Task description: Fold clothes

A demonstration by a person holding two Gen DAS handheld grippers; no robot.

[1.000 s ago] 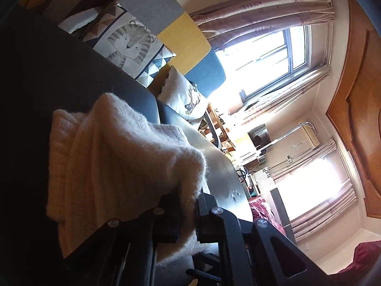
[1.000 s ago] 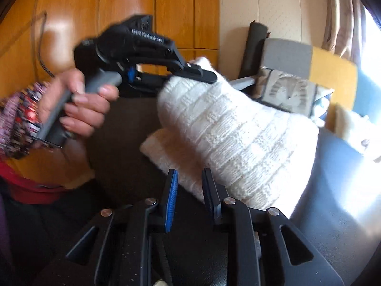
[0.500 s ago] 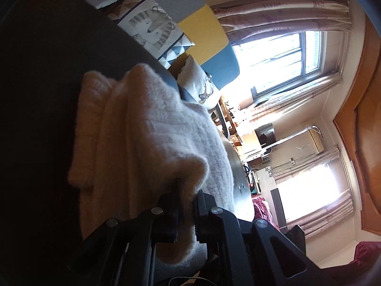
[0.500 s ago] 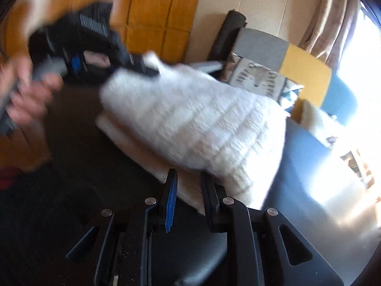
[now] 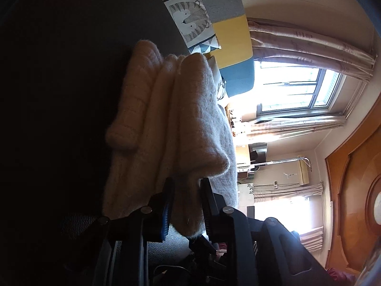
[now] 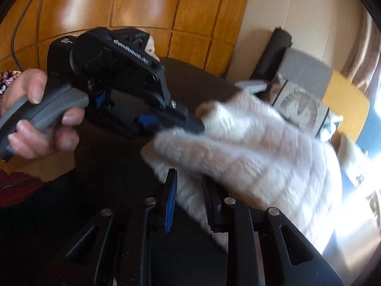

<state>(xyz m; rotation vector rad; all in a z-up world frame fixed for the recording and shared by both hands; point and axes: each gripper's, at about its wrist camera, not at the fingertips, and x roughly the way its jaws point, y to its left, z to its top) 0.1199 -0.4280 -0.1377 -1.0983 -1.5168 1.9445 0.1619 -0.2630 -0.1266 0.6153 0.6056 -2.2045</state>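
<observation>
White sweater (image 6: 250, 147) folded on dark table (image 6: 119, 178), left tongs (image 5: 185, 190) opening around it, right tongs (image 6: 189, 186) clamping its edge, cushion (image 6: 297, 104) behind

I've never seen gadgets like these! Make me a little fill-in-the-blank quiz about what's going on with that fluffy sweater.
1. The white sweater lies folded on a ____ surface.
2. The left gripper has the sweater's edge between its fingers while its jaws are ____.
3. In the right wrist view, a person's hand holds the other gripper by its ____ handle.
4. The cushion behind the sweater shows a striped ____.

Missing words: dark; opening; grey; cat
</observation>
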